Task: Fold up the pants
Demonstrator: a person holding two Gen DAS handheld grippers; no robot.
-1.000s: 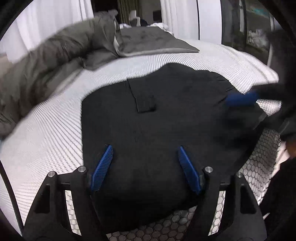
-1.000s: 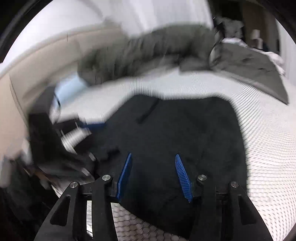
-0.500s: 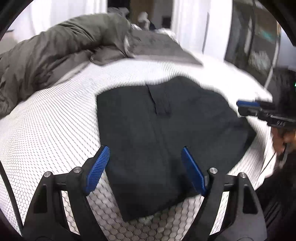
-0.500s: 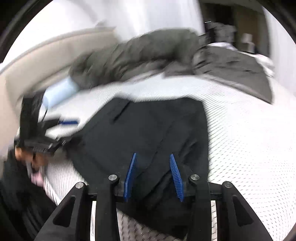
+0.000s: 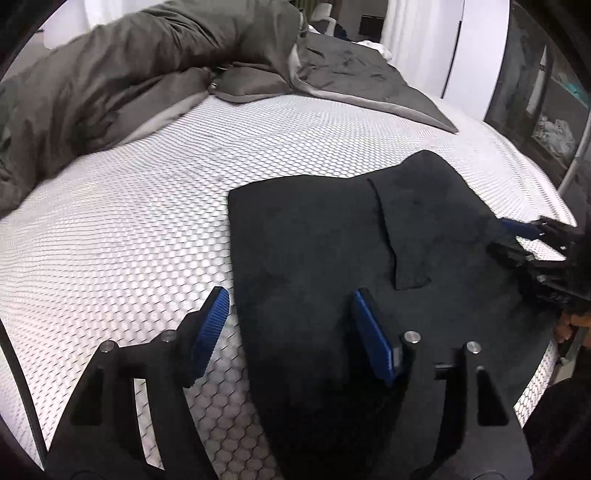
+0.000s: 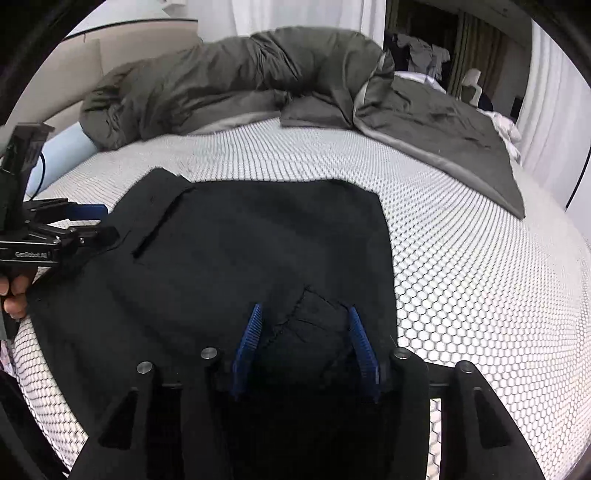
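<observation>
The black pants (image 5: 332,258) are lying folded into a rough rectangle on the white honeycomb-patterned mattress (image 5: 129,221), near its front edge, with a pocket flap showing on top. The left gripper (image 5: 291,332) is hovering with its jaws apart, having just been closing a little; one blue pad is sitting over the bare mattress and the other over the cloth, so the pants' left edge is lying between them without being pinched. The right gripper (image 6: 303,347) is standing over the opposite end with its jaws parted too, having just been opening, a puckered bit of fabric lying between the pads but apparently not clamped. Judging by the layout, the person is lining up for the next fold. To do it well, each gripper would want to come down on a corner of the same edge and catch every layer, not just the top one. Both would then lift together and level, carry the edge across to meet the far edge squarely, and lay it down before letting go, so the slack does not bunch. The mattress is soft and textured, so dragging may wrinkle the cloth. A rumpled grey-green duvet (image 6: 229,85) is heaped along the back of the bed, with white curtains (image 6: 295,18) behind it.
</observation>
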